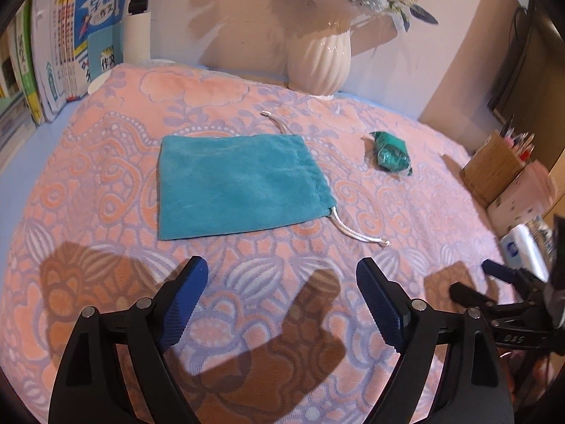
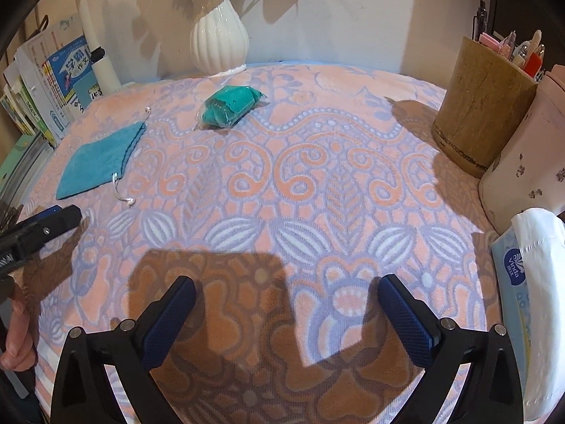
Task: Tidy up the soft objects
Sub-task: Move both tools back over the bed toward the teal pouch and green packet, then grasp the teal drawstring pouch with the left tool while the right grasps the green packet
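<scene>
A teal drawstring pouch [image 1: 236, 183] lies flat on the pink patterned blanket [image 1: 247, 106], its white cord [image 1: 356, 233] trailing to the right. It also shows in the right wrist view [image 2: 99, 157] at the left. A small green wrapped bundle [image 1: 392, 153] lies to the pouch's right; in the right wrist view [image 2: 229, 106] it sits near the back. My left gripper [image 1: 282, 275] is open and empty, just short of the pouch. My right gripper [image 2: 286, 293] is open and empty over bare blanket, and shows at the right edge of the left wrist view [image 1: 473, 279].
A white ribbed vase [image 1: 319, 60] with flowers stands at the back. Books [image 1: 67, 42] lean at the back left. A wooden pen holder [image 2: 483, 106], a pink container [image 2: 526, 162] and a tissue pack [image 2: 526, 275] stand along the right edge.
</scene>
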Action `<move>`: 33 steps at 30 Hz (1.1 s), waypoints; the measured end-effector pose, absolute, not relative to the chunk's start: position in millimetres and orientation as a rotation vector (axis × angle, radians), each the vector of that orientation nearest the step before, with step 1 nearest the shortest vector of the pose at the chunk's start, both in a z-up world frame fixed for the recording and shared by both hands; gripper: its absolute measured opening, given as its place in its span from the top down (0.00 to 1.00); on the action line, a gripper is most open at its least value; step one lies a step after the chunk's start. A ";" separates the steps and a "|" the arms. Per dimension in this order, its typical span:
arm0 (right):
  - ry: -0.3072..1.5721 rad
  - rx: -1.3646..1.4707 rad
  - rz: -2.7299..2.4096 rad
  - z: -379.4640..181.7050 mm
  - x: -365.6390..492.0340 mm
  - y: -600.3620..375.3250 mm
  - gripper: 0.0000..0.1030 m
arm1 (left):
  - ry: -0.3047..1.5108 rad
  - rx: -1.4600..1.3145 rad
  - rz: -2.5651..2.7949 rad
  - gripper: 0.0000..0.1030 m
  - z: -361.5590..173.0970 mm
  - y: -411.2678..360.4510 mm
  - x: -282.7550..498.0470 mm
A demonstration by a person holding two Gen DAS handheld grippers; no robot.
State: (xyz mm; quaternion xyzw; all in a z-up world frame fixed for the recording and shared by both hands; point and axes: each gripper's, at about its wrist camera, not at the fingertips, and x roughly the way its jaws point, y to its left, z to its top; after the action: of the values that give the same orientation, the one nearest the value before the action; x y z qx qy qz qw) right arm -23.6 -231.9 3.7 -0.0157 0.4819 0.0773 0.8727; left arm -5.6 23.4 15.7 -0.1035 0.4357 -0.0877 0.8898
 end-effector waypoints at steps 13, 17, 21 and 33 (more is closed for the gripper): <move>1.008 -0.034 0.158 3.2 -23.0 -230.7 0.00 | 0.904 -0.223 -0.186 0.16 15.5 23.2 -6.7; 1.009 -0.035 0.158 3.6 -22.6 -230.8 0.00 | 0.906 -0.218 -0.184 0.16 14.8 22.9 -6.5; 1.029 -0.056 0.173 3.4 -20.2 -229.4 0.00 | 0.944 -0.123 -0.150 0.16 15.9 13.5 -4.7; 1.167 -0.031 0.324 40.3 45.2 -205.6 0.00 | 0.975 0.480 -0.267 0.09 27.7 2.4 19.7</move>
State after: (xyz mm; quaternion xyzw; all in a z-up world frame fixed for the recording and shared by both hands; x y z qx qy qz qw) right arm 45.2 -205.6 40.3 -0.0144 0.5483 0.1523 0.8222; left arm 19.7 2.4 27.7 0.2274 0.4625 -0.1268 0.8475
